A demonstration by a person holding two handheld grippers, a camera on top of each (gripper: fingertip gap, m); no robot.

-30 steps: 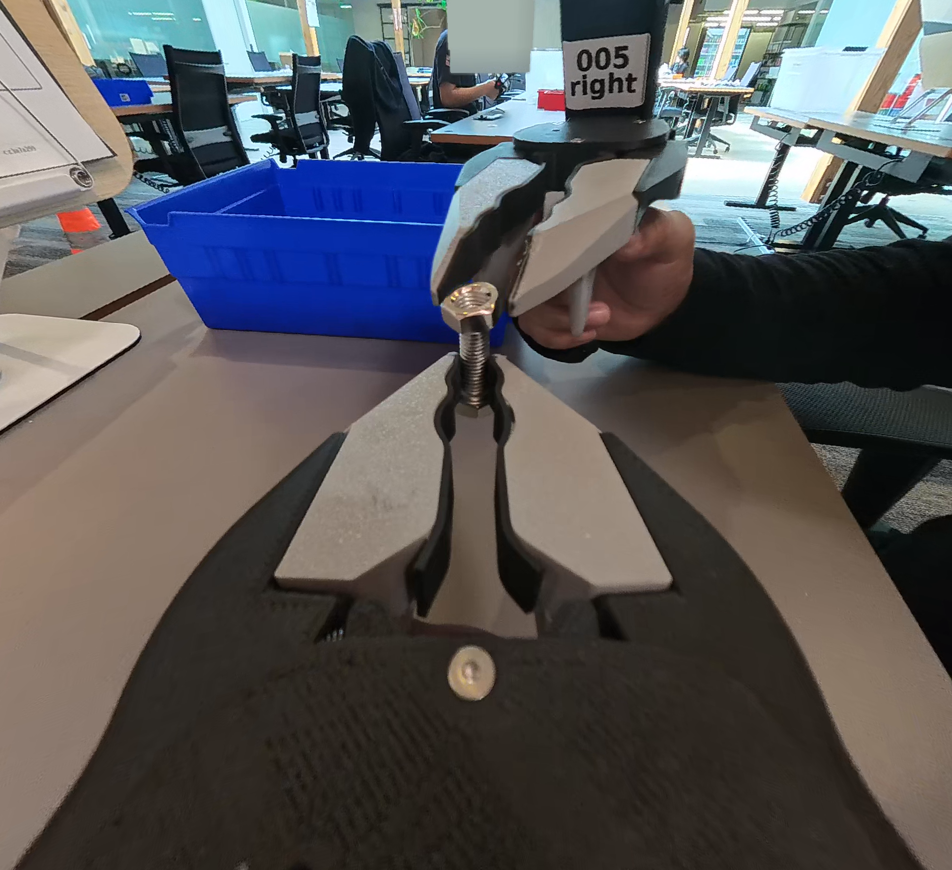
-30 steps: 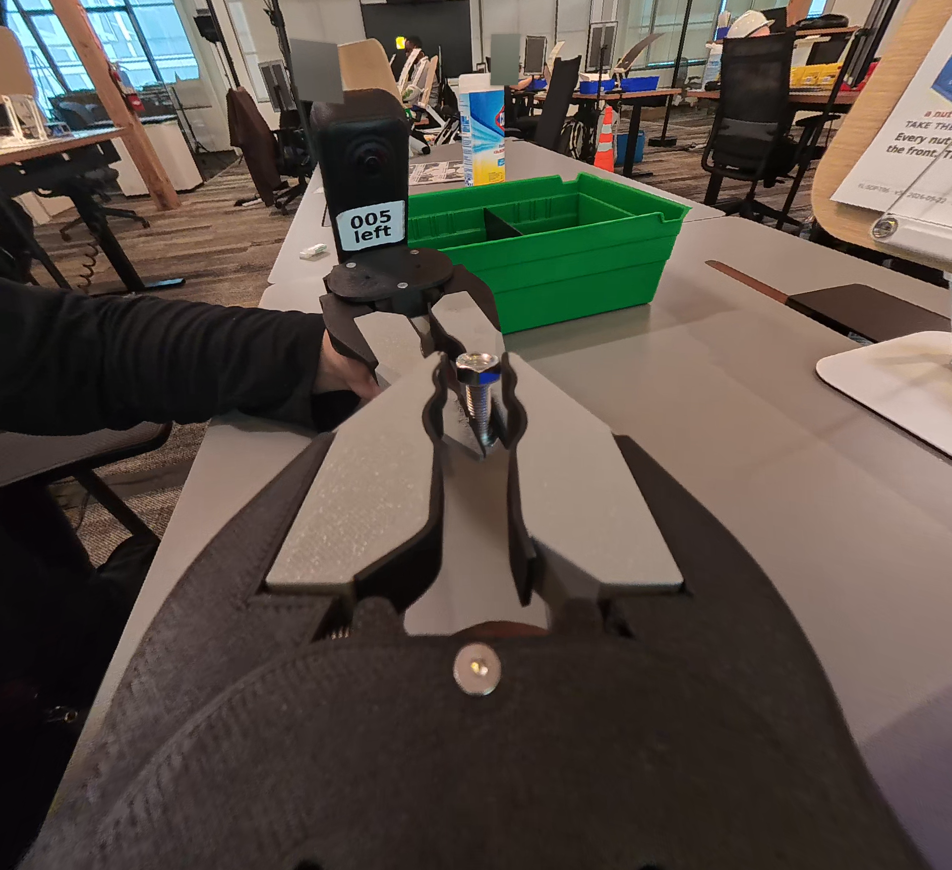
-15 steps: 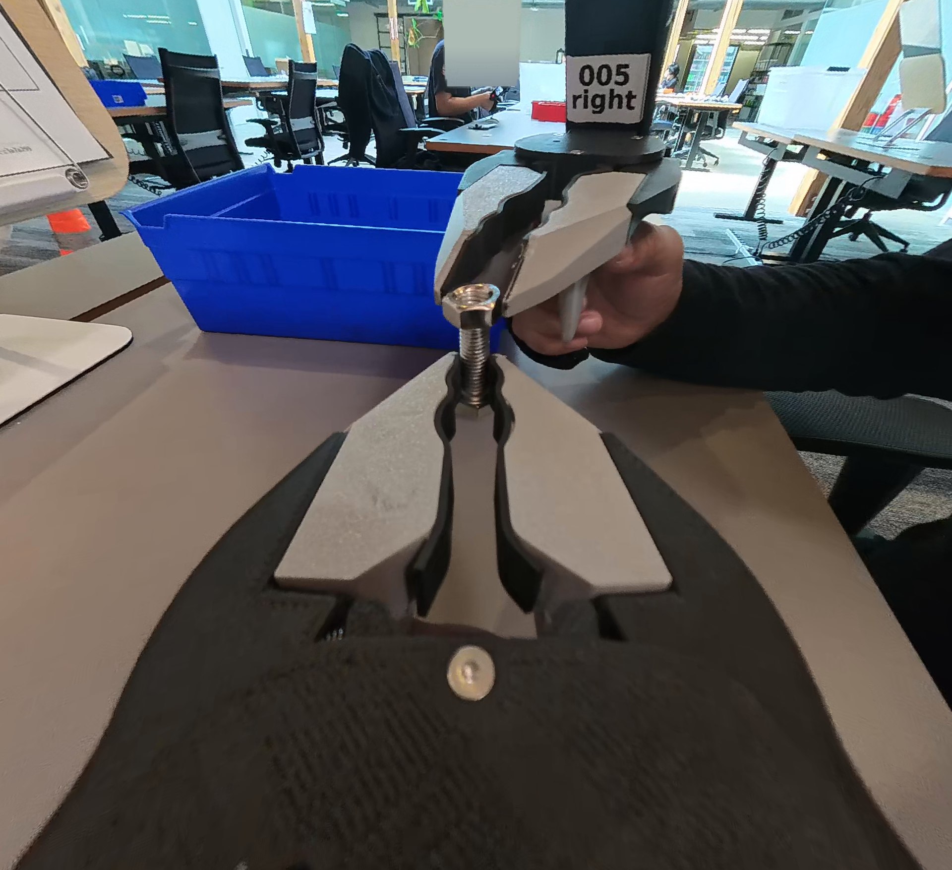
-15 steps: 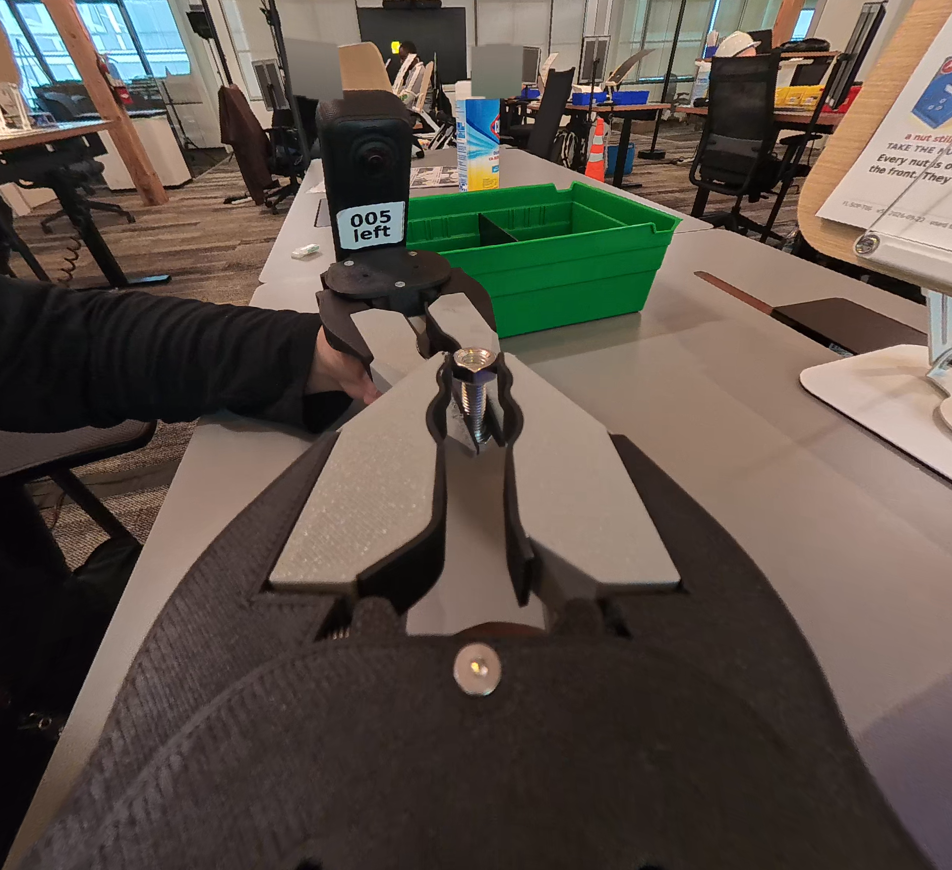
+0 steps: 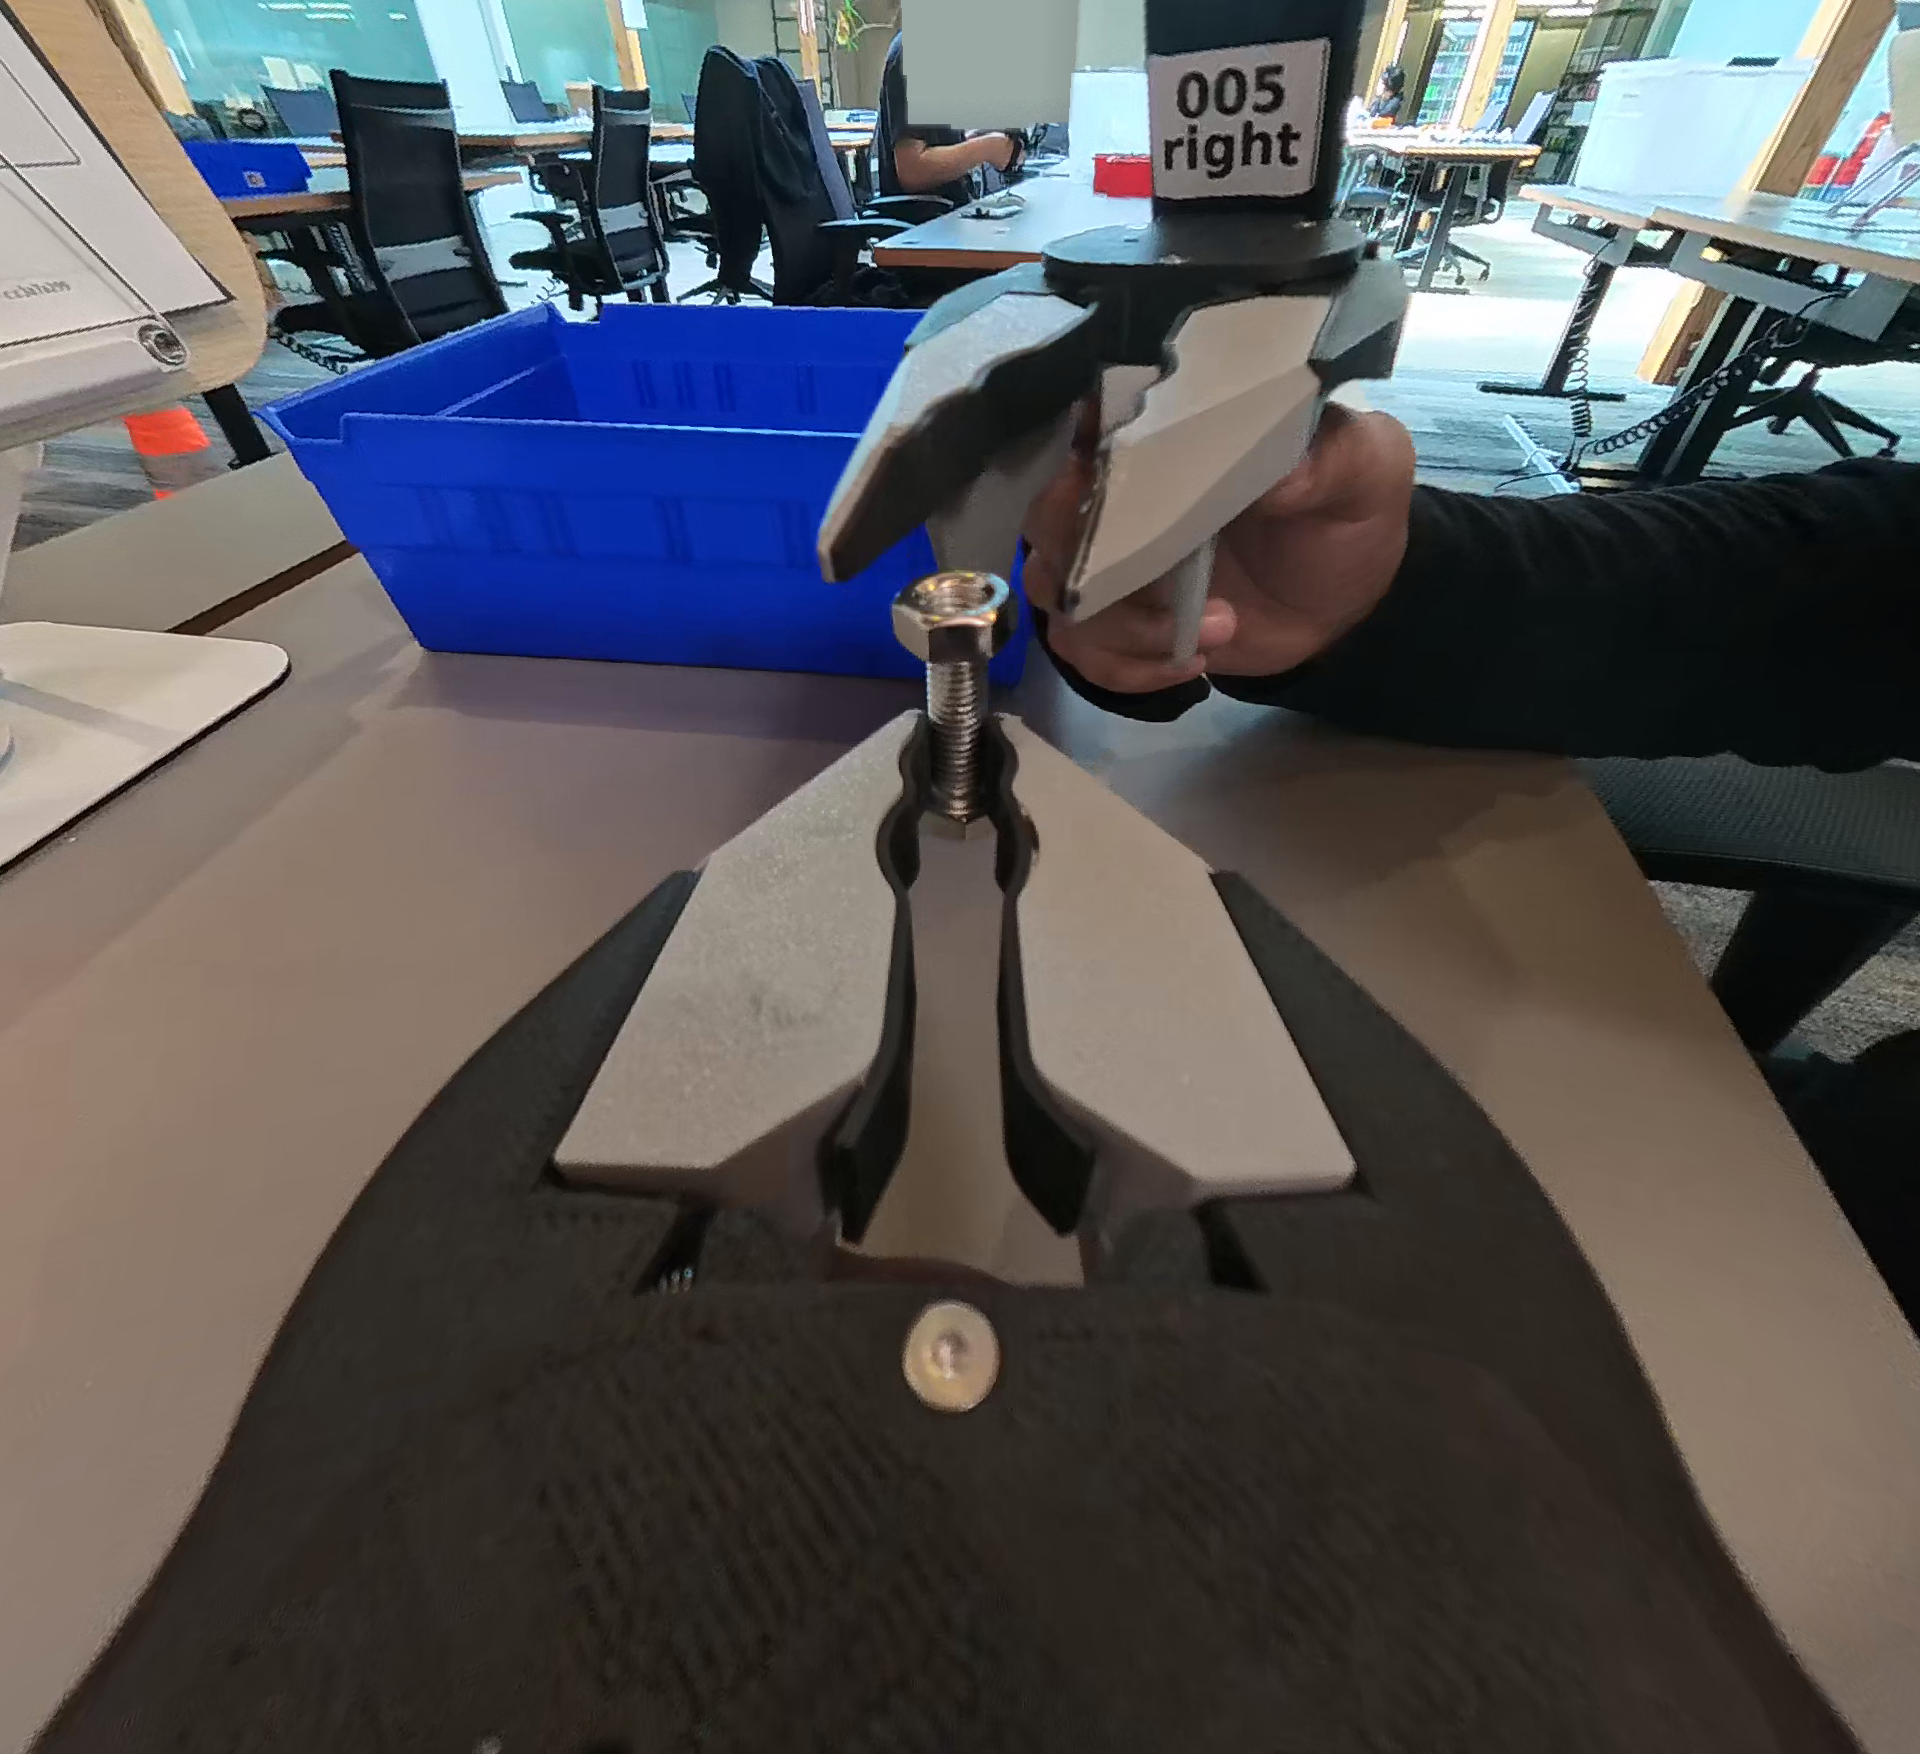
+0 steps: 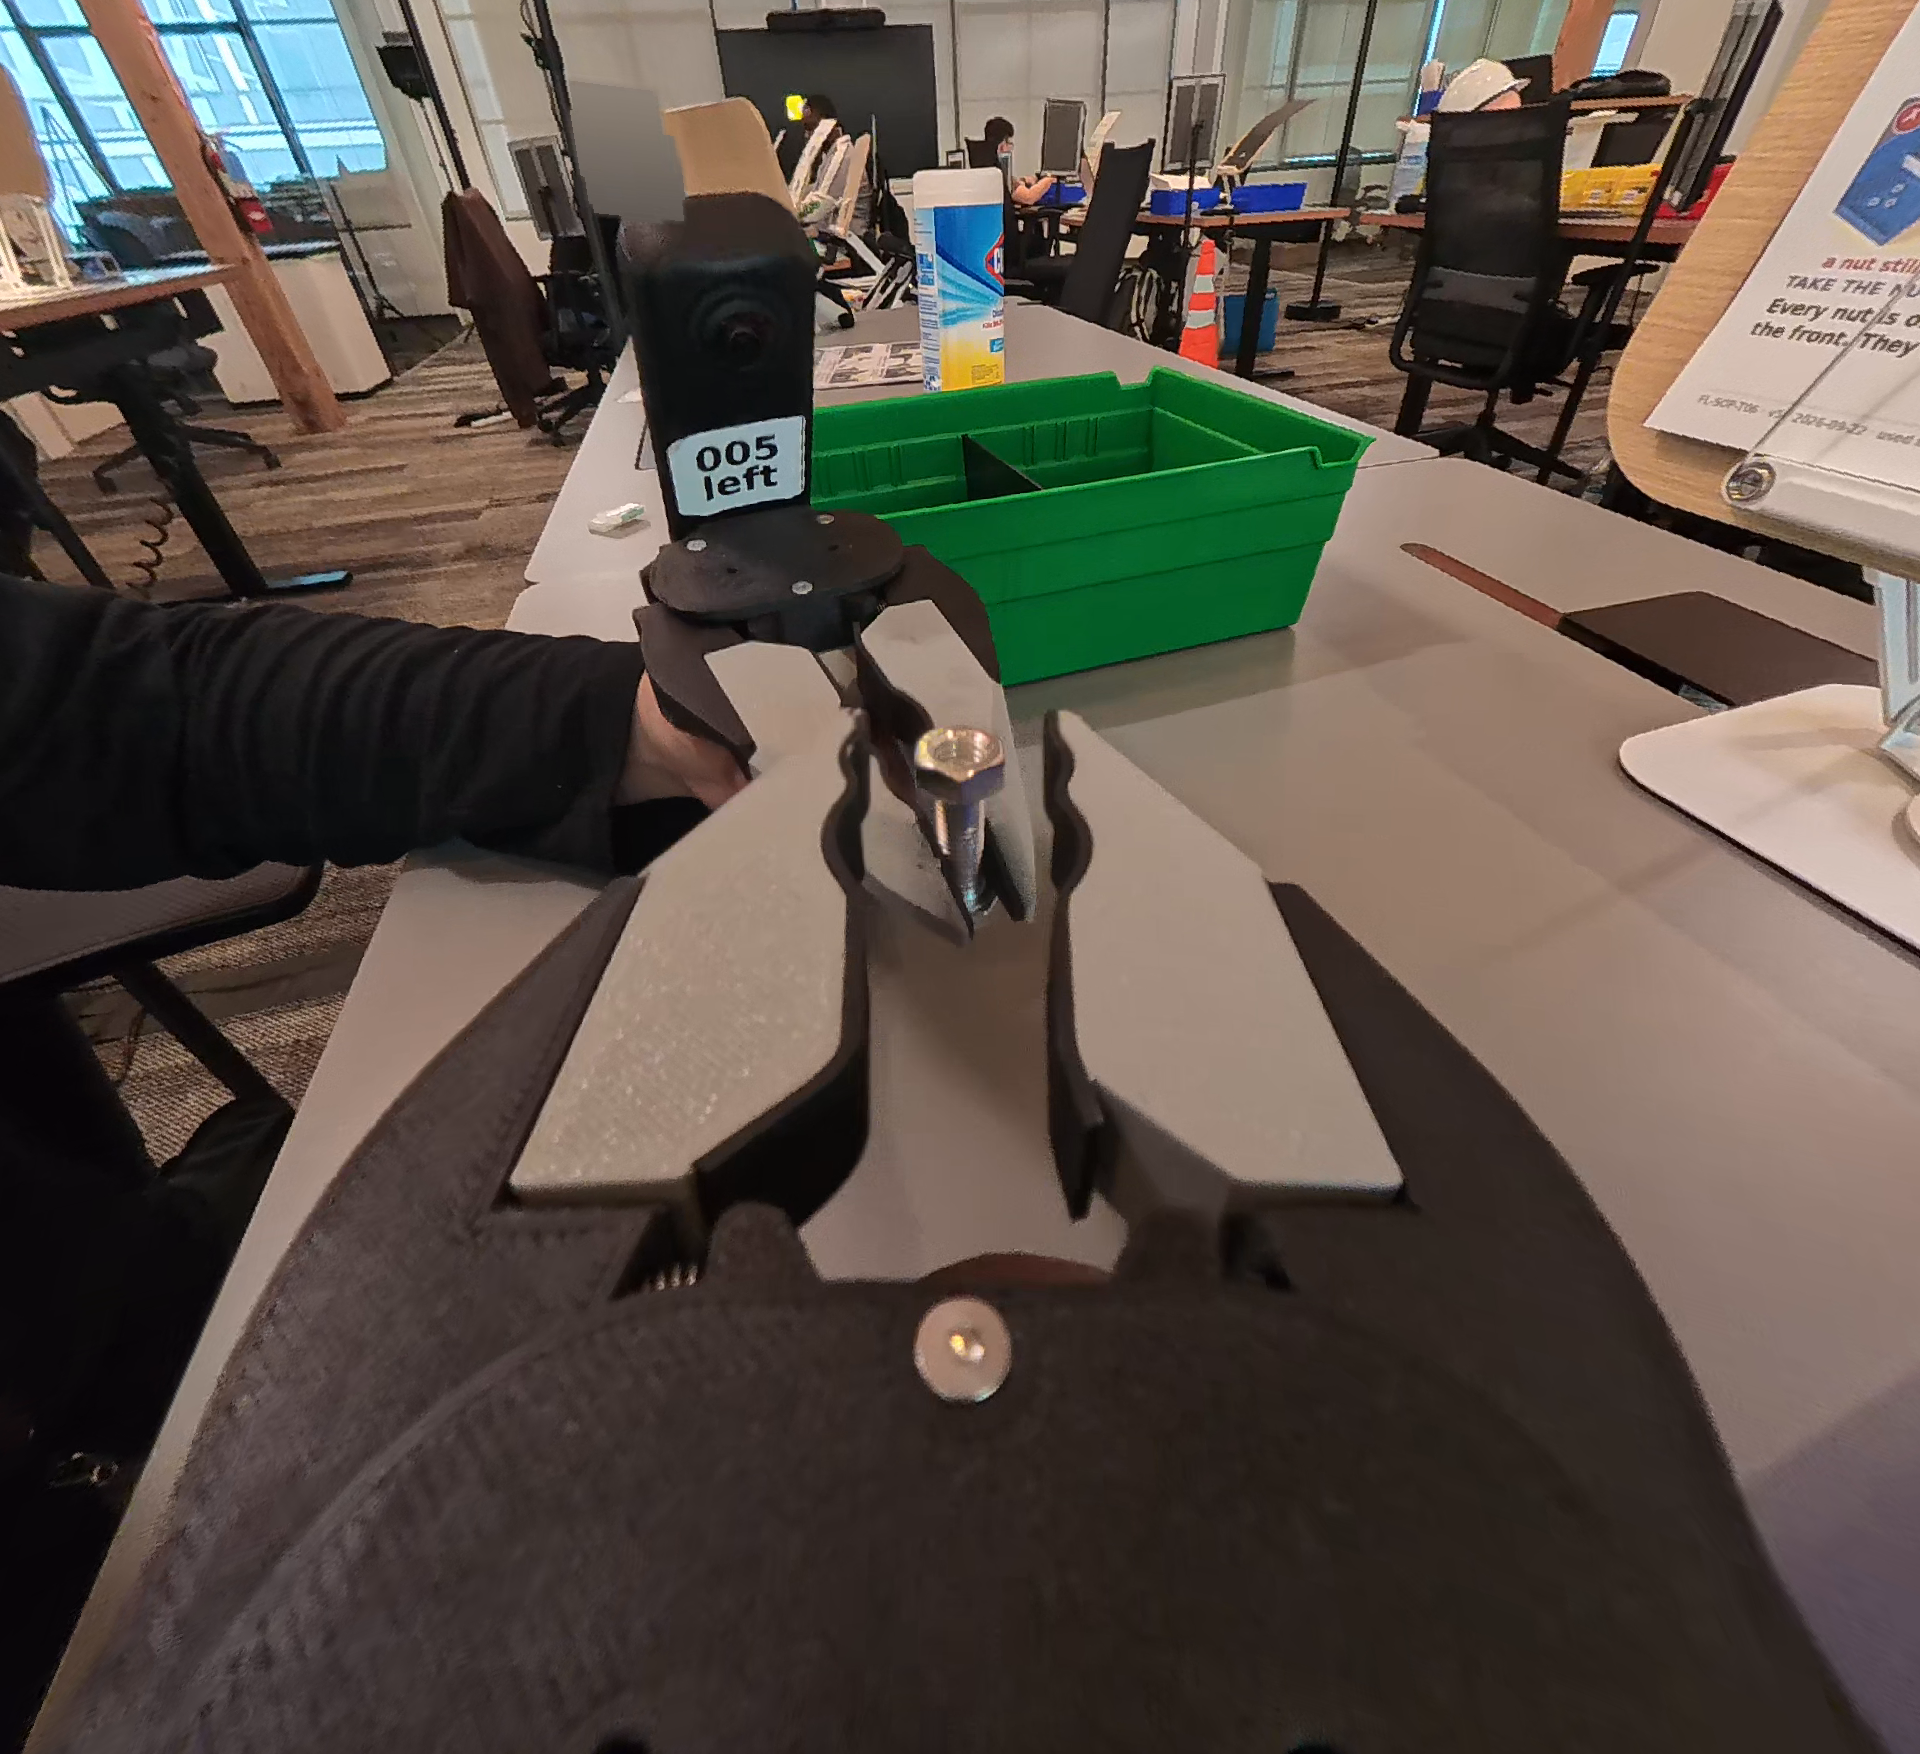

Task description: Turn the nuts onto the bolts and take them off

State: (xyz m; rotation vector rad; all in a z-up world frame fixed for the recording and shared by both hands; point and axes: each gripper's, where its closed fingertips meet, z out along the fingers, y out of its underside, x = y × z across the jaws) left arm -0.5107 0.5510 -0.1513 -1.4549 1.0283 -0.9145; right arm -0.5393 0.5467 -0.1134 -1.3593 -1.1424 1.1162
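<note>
Two grippers: both are being held over a grey table [image 5: 436, 873], facing each other, each by a hand in a black sleeve.
Left gripper [image 5: 954, 774]: its fingertips are being kept pinched on the lower threads of a bolt [image 5: 954, 748], which is being held upright between them.
Bolt: its shank is sticking up out of the left gripper's tips; in the right wrist view the same bolt [image 6: 961, 831] is being seen clamped by the far gripper's grey fingers [image 6: 790, 717].
Nut [image 5: 953, 611]: it is sitting at the top end of the bolt, above the left gripper's tips and just below the right gripper's nearer finger; how far it is threaded on cannot be told.
Right gripper [image 6: 951, 805]: its jaws are being held apart, with a clear gap to either side of the nut [image 6: 958, 759], and nothing is being gripped. From the left wrist view it [image 5: 951, 551] is hanging tilted above the nut, apart from it.
Blue bin [image 5: 623, 499]: it is standing on the table beyond the left gripper's tips, behind the bolt.
Green bin [image 6: 1143, 541]: it is standing beyond the right gripper, behind the left gripper's body, and is being split by a dark divider.
White base plate [image 6: 1766, 779]: it is lying to the right of the right gripper's fingers.
</note>
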